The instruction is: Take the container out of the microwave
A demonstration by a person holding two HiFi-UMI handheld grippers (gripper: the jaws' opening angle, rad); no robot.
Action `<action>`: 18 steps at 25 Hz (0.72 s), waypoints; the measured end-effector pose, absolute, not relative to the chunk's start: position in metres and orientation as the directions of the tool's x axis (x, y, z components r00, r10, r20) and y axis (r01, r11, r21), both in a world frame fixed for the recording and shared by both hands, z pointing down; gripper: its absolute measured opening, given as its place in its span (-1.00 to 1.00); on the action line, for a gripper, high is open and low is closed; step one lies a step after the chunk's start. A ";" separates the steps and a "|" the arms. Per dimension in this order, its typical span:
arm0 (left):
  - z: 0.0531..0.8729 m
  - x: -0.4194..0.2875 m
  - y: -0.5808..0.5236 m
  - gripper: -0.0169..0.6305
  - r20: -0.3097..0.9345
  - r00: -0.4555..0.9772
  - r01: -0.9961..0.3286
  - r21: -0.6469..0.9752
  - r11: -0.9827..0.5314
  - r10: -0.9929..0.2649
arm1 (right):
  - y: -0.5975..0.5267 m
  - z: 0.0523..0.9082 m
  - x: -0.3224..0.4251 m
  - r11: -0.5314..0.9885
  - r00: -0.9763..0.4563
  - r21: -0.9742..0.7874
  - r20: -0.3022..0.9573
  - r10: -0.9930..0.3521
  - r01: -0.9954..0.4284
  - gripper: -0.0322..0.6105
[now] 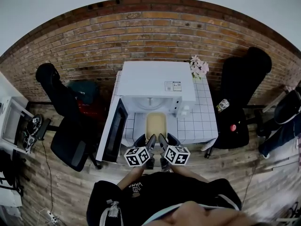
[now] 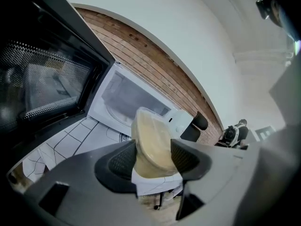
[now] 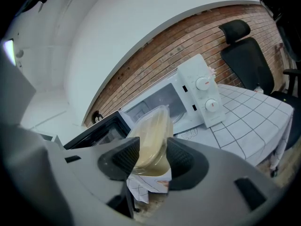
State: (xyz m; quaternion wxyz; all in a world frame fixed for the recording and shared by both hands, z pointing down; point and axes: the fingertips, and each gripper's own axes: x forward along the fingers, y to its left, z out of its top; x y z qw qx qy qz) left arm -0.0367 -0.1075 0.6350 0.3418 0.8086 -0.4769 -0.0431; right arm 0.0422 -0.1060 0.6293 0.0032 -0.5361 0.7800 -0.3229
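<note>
A clear lidded container (image 1: 156, 125) with pale yellow contents hangs over the front of the tiled table (image 1: 203, 113), just outside the white microwave (image 1: 157, 84). The microwave's door (image 1: 115, 132) swings open to the left, and its cavity (image 2: 123, 98) shows nothing inside. My left gripper (image 1: 150, 139) and right gripper (image 1: 162, 139) each clamp the container's near edge, side by side. In the left gripper view the container (image 2: 150, 142) sits pinched between the pads of the left gripper (image 2: 151, 160). In the right gripper view the container (image 3: 153, 138) stands edge-on in the right gripper (image 3: 153, 160).
A black office chair (image 1: 66, 126) stands left of the open door, and another (image 1: 242, 95) to the right of the table. Flowers (image 1: 199, 67) sit at the table's back right corner. A brick wall (image 1: 141, 36) runs behind. The microwave's knobs (image 3: 207, 94) face front.
</note>
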 end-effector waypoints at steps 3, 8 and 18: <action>0.635 -0.042 -0.103 -0.22 0.257 0.552 -0.738 0.594 -0.321 -0.793 | -0.101 0.629 0.037 0.206 -0.414 -0.505 0.344 -0.843 -0.838 -0.36; 0.637 -0.052 -0.099 -0.22 0.256 0.556 -0.735 0.596 -0.324 -0.791 | -0.097 0.630 0.027 0.199 -0.407 -0.503 0.345 -0.846 -0.841 -0.36; 0.638 -0.063 -0.093 -0.22 0.254 0.570 -0.726 0.601 -0.334 -0.782 | -0.089 0.631 0.016 0.186 -0.392 -0.496 0.352 -0.850 -0.848 -0.37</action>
